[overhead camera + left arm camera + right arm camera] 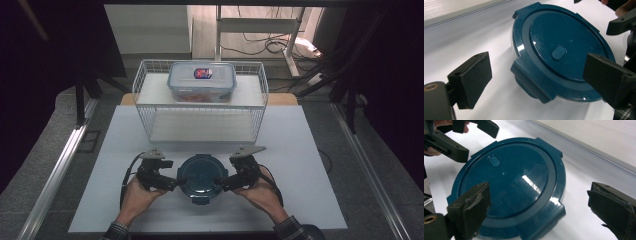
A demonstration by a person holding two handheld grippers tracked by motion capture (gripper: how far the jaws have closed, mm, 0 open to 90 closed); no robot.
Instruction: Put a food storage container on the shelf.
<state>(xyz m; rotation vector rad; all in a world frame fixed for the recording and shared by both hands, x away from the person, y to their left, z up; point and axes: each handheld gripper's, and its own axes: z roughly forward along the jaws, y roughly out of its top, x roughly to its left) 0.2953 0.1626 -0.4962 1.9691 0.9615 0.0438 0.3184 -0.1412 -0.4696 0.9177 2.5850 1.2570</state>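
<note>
On desk, front centre: round blue container (202, 176), lid on.
Handling: rigid glossy plastic, likely slippery; weight unclear.
Hold: side latch tabs (531, 81).
Fingers: left gripper (170, 183), right gripper (221, 184) both open, flanking it.

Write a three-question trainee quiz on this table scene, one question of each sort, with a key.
1. True or false: the left tongs stand open beside the round blue container.
2. Where does the rectangular clear container sit? A) on the white mat B) on the upper level of the wire basket C) on the floor
3. Fill in: the lid of the round blue container is ____ (on or off).

Key: 1 true; the jaws stand wide with a lid latch between them, not pressed. 2 B. 3 on, with the right tongs open at its other side.
</note>
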